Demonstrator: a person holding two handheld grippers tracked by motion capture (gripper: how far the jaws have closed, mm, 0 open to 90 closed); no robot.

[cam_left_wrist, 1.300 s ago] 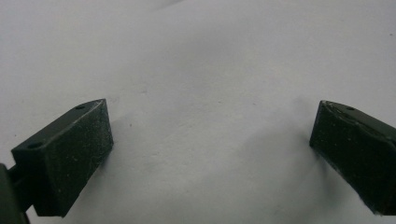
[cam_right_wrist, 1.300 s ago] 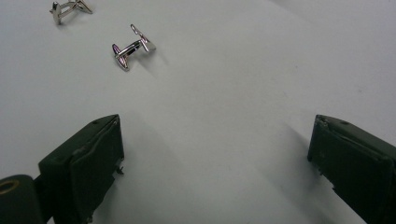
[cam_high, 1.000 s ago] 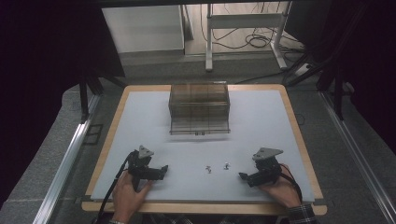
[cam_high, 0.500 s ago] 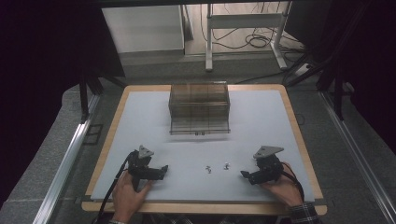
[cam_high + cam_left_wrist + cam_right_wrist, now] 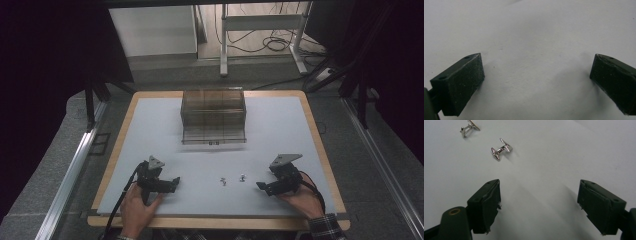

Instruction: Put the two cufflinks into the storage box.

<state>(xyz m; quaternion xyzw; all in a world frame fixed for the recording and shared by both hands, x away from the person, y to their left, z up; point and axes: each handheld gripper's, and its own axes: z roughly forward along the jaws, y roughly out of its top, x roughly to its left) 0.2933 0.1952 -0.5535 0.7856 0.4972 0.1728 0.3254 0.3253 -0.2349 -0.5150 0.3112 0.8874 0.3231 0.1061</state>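
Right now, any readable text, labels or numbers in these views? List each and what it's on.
None readable.
Small dark mark on the front edge of the clear drawer box: too small and blurred to read.
Two silver cufflinks, the white mat, and both tongs' black pads: no lettering visible.

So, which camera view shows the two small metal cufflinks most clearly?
The right gripper view: the nearer cufflink and the farther cufflink lie ahead of its open jaws, large enough to see their bars. In the high view they are tiny glints on the white mat.
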